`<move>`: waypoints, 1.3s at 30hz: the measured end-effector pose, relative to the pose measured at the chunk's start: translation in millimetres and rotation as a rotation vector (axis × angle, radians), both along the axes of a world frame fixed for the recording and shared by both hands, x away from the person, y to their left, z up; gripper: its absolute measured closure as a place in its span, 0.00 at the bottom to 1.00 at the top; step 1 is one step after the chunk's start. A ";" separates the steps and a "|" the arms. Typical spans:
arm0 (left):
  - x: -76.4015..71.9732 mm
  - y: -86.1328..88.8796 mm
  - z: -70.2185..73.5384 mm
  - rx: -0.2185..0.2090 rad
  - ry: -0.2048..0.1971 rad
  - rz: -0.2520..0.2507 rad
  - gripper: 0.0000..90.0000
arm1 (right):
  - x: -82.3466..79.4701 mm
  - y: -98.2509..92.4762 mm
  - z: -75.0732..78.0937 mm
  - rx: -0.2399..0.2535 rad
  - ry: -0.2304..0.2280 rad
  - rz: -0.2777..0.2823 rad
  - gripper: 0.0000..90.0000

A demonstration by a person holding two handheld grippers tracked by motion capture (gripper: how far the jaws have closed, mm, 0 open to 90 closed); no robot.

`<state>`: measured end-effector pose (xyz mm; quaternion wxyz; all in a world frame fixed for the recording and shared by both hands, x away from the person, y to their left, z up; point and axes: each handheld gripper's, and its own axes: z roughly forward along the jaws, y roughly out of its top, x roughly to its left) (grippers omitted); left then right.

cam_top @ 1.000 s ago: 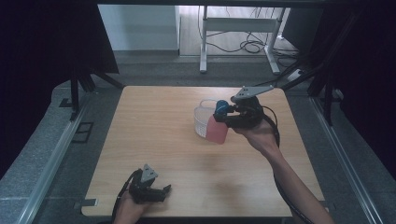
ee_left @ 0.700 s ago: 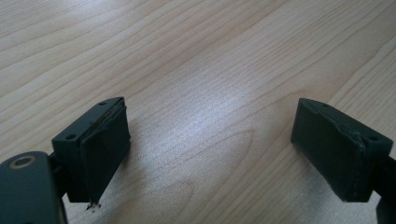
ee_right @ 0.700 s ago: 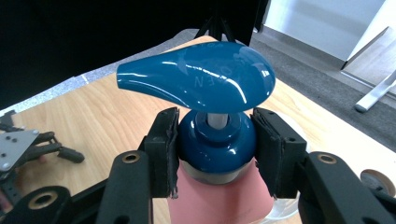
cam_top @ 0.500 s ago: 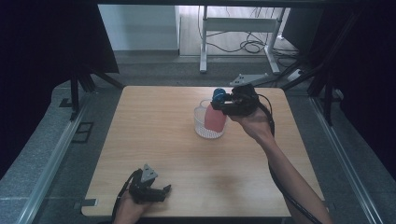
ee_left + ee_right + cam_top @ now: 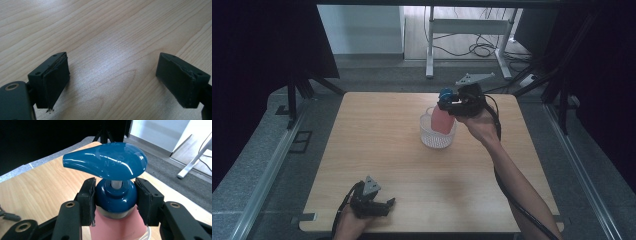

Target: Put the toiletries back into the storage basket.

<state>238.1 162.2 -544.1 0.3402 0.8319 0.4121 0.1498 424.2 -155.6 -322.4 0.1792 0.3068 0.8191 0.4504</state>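
While clamped on the blue collar of the pump bottle at upper centre of the high view, keep the right gripper squeezed and the bottle upright, lower straight into the clear bowl, avoid knocking its rim. Leave the left gripper, jaws apart and empty, low on the table.

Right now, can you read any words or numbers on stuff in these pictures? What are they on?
"OPEN": raised letters on top of the blue pump head of the pink bottle, seen in the right gripper view; more letters curve beside them, too faint to read.
Nothing readable on the clear basket, the table or either gripper.
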 end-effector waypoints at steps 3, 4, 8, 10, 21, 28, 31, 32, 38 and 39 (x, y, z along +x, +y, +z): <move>0.0 0.0 -0.1 -0.001 0.000 0.000 0.12 | 4.4 0.6 -1.4 0.000 -0.003 -0.010 0.59; 0.0 0.0 -0.1 -0.001 0.000 0.000 0.12 | 6.2 1.0 -2.3 0.000 -0.004 -0.014 0.59; -0.1 -0.1 -0.1 -0.001 0.000 0.001 0.12 | 11.7 2.0 -5.7 0.000 -0.009 -0.024 0.59; -0.1 -0.1 -0.1 -0.001 0.000 0.001 0.12 | 14.5 2.3 -8.0 -0.001 -0.009 -0.028 0.59; -0.1 -0.1 -0.1 -0.001 -0.001 0.001 0.12 | 24.7 7.2 -23.2 -0.019 -0.007 -0.045 0.59; 0.0 0.0 -0.1 -0.001 -0.002 0.000 0.12 | 28.8 12.0 -32.4 -0.030 -0.009 -0.046 0.59; 0.0 0.0 -0.1 0.000 -0.001 -0.001 0.12 | 30.9 13.9 -38.8 -0.035 -0.004 -0.046 0.59; 0.0 0.1 0.0 0.000 -0.001 -0.002 0.12 | 31.4 14.4 -40.5 -0.037 -0.001 -0.047 0.59; 0.0 0.2 0.1 0.003 0.001 -0.002 0.12 | 34.4 15.7 -49.6 -0.045 0.009 -0.049 0.59; 0.0 0.2 0.1 0.003 0.001 -0.002 0.12 | 34.8 15.7 -51.0 -0.046 0.009 -0.049 0.59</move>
